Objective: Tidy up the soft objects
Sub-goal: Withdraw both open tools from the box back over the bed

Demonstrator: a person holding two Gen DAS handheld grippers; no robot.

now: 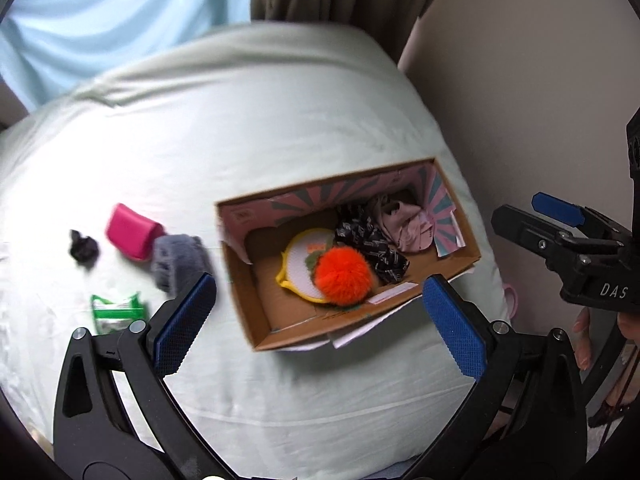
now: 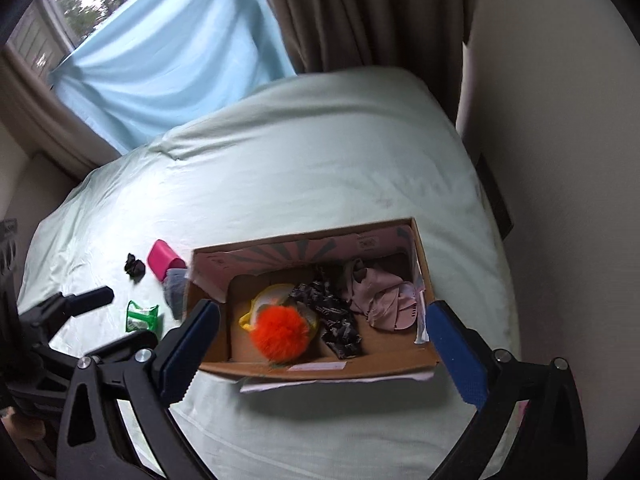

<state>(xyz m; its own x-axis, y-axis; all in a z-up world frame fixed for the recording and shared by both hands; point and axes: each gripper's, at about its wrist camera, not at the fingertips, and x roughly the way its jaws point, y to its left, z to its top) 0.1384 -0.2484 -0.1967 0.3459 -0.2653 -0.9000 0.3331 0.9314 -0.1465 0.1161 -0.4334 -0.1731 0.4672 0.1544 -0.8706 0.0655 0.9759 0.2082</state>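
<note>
On a bed [image 2: 304,168] covered with a pale green sheet sits an open cardboard box [image 2: 320,372], near the right edge. Inside it already lie a crumpled pink garment [image 2: 380,296], a black patterned cloth [image 2: 332,312], a yellow-rimmed pouch [image 2: 268,300] and a fluffy orange pompom [image 2: 282,332] resting on the pouch. Four things remain loose on the sheet to the left of the box: a grey fuzzy item [image 1: 176,260] just beside its wall, a pink pouch [image 1: 132,232] touching that, a green packet [image 1: 116,312] nearer the camera, and a small black scrunchie [image 1: 83,249] furthest left. Roughly half the tidying looks done. The left claw [image 1: 316,328] and right claw [image 2: 320,356] both hang above the box, spread wide and empty.
</note>
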